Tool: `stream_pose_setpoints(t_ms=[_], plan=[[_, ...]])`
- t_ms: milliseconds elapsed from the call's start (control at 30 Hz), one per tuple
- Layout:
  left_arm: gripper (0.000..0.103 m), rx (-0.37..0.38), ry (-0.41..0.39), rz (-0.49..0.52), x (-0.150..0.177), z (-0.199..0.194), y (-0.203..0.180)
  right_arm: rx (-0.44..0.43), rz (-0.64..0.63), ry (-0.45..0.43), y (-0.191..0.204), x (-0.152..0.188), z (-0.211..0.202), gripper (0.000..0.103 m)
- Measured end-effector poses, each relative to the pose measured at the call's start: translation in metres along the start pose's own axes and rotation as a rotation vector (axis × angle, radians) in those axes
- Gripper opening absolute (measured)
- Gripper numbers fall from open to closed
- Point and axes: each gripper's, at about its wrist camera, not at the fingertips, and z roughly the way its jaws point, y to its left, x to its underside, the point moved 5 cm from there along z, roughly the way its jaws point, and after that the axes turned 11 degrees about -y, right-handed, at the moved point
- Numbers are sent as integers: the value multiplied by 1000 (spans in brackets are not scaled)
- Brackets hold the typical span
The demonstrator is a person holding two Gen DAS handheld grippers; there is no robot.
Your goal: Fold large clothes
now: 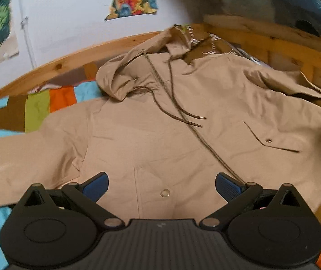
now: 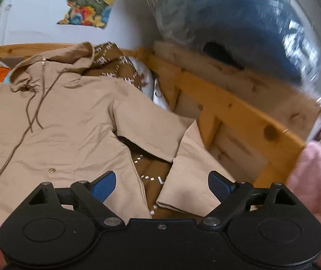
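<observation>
On the bed, with its hood toward the wooden headboard [image 1: 74, 64], lies the beige jacket [image 1: 160, 121], front side up, and its long axis runs from the hood [image 1: 124, 76] down to the hem just under our two tongs. Our left gripper [image 1: 161, 187] hangs over the lower front near a snap button [image 1: 165, 193]; its blue pads stand wide apart and hold nothing. Our right gripper [image 2: 161, 184] is also open and empty, its jaws set wide over the right side edge of the jacket. There the right sleeve [image 2: 169, 139] lies bent, its cuff end pointing back toward us, just beside the wooden side rail [image 2: 239, 117] of the bed. The left sleeve [image 1: 25, 153] stretches out flat toward the left edge of the bed, over the colourful quilt [image 1: 36, 110]. We judge that the next move is to bring a sleeve across the body: the right tongs are nearer to the bent sleeve, the left tongs nearer to the flat one. The cuff lies almost between the right jaws, so this side seems the easier start
</observation>
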Motion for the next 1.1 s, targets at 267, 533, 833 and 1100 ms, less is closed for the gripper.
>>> stream_pose_setpoints(t_ms=[267,533,833,1100], plan=[[102,86,76,38,9,37,-2,85,-1,55,-13,25,28,70],[102,98,42,-2,1,18,-9,75,8,145,-28,8,22,19],[102,386,-72,-145,-20,-34,-23,-86,218,121,-38,-85,-9,4],[102,502,-188,-275,-50,-34,10,-551,319,55,64,-207,-23,3]])
